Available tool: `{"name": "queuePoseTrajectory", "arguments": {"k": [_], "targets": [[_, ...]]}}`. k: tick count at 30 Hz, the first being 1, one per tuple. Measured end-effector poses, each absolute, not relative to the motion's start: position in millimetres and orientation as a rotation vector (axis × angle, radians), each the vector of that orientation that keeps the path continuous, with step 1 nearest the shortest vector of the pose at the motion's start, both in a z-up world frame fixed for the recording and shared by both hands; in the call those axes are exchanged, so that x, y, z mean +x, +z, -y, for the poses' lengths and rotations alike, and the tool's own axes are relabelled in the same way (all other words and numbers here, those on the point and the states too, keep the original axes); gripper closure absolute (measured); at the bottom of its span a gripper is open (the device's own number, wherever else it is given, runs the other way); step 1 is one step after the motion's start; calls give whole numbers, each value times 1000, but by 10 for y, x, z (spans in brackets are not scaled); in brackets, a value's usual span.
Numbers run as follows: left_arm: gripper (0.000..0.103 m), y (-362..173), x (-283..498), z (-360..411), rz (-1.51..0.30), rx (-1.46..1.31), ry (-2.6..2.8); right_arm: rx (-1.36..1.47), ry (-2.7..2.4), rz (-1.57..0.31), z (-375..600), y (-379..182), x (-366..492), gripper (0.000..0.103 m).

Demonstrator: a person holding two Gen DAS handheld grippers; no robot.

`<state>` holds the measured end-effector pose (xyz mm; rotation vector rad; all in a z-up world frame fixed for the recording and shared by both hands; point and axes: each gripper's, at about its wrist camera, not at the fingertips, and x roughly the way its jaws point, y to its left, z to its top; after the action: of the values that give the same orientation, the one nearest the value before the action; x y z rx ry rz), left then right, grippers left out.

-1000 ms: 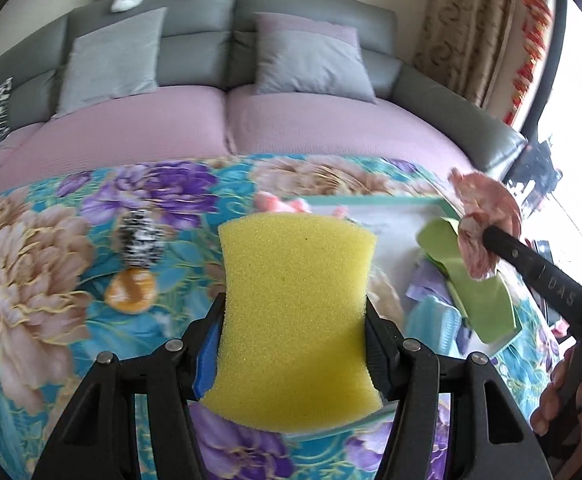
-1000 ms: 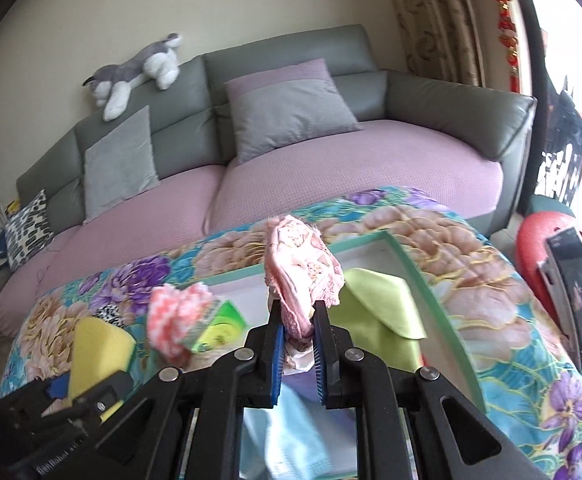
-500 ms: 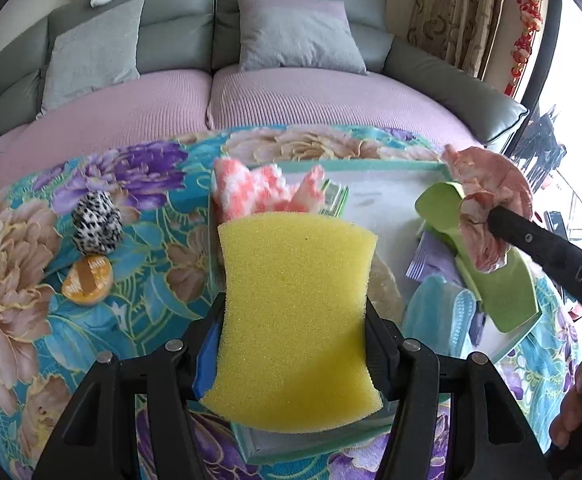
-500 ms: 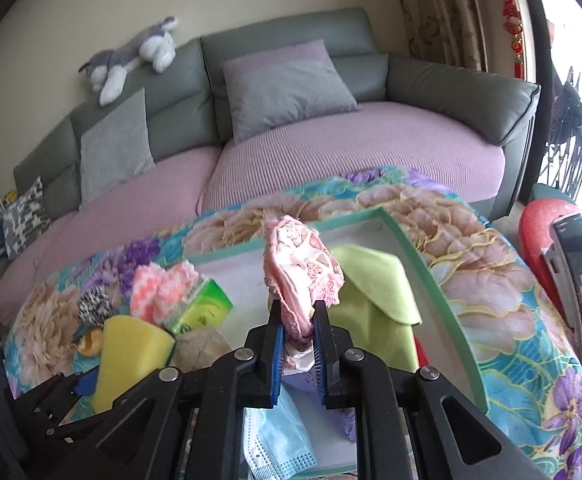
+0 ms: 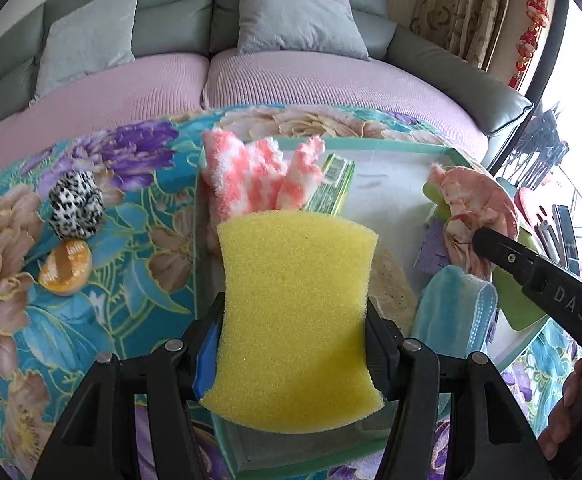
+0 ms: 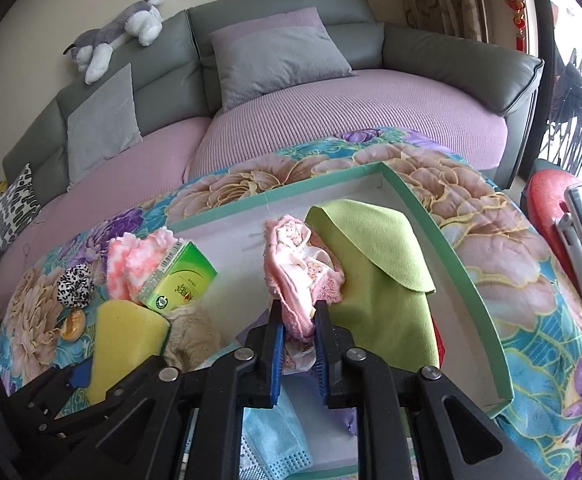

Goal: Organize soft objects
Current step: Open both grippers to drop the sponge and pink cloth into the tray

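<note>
My left gripper [image 5: 293, 306] is shut on a yellow sponge [image 5: 297, 264], held upright over the near left part of a green-rimmed white tray [image 5: 371, 146]. My right gripper [image 6: 300, 310] pinches a pink flowered cloth [image 6: 291, 256] low over the tray's middle; its jaws are opening, and the cloth still sits between the blue pads. In the left wrist view the same pink cloth [image 5: 475, 204] hangs from the right gripper's black finger [image 5: 503, 254]. Inside the tray lie a pink-and-white fluffy cloth [image 5: 251, 176], a green tissue pack [image 6: 179, 280], a green cloth [image 6: 375, 248] and a blue face mask [image 5: 451, 312].
On the flowered tablecloth left of the tray lie a leopard-print scrunchie [image 5: 75, 204] and an orange soap bar [image 5: 65, 266]. A sofa [image 6: 331, 92] with grey cushions stands behind the table, a plush dog [image 6: 119, 36] on its back. A red stool [image 6: 547, 196] stands at right.
Both grippers have sunk toward the tray, which now looks larger and nearer. The sponge and the pink cloth came down with them. The right jaws stand slightly wider.
</note>
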<state>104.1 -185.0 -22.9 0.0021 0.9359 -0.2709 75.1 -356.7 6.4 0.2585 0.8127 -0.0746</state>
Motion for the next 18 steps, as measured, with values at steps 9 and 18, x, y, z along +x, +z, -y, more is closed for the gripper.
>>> {"name": "queuePoseTrajectory", "arguments": {"k": [9, 18], "targets": [[41, -215, 1045, 1847, -950, 2, -286, 254, -81, -822, 3572, 91, 742, 84], [31, -117, 995, 1857, -957, 31, -303, 254, -91, -813, 3582, 155, 710, 51]]}}
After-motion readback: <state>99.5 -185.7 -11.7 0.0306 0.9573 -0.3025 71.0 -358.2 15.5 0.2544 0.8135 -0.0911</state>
